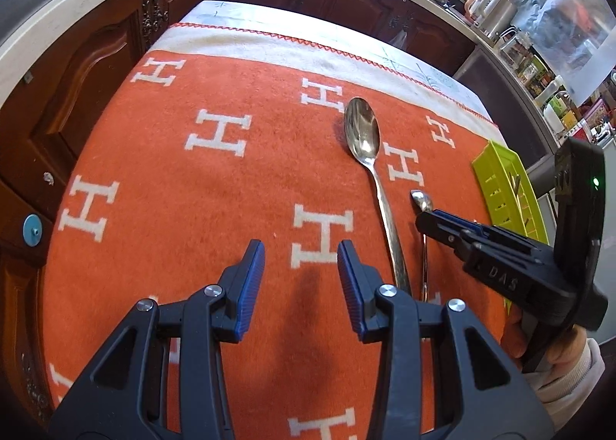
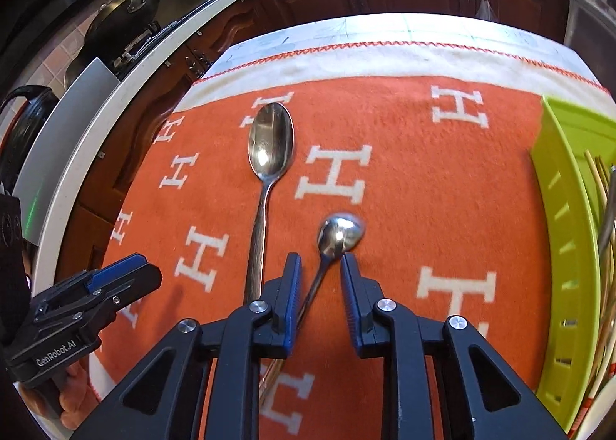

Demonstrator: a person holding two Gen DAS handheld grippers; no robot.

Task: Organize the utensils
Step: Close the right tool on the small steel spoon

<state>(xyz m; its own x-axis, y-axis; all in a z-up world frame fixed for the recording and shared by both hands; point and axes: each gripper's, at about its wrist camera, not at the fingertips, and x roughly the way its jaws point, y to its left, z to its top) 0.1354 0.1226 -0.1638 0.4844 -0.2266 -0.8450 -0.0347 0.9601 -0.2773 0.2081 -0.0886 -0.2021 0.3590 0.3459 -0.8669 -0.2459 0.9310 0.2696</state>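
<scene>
Right jaws: the right gripper (image 2: 316,266) straddles the neck of the small spoon (image 2: 338,234). The pads stand apart with a gap on either side, so they are not yet pressing on it, and nothing is grasped.
Small spoon: its bowl lies just ahead of the right fingertips. Its handle runs back between them and slants under the left-hand pad. It rests flat on the orange cloth (image 2: 404,185).
Why there: the spoon lies alone on open cloth, so it can be reached from above. I judge the jaws are set at the thin neck because it is narrow and easy to pinch.
Left jaws: the left gripper (image 1: 301,259) is released, its pads well apart over bare cloth with nothing between them.
Large spoon: the large spoon (image 1: 364,131) lies just right of the left jaws and just left of the right ones. Its handle runs roughly parallel to the small spoon's.
Green tray: the green tray (image 2: 554,178) sits well to the right of the right jaws at the cloth's edge. It already holds chopsticks (image 2: 600,178) and is probably where the spoons will go.
Hand pose: both tools point steeply down at the table from the near side. The right hand (image 1: 554,347), in a pale sleeve, grips its handle low. The left gripper waits beside it, low over the cloth.
</scene>
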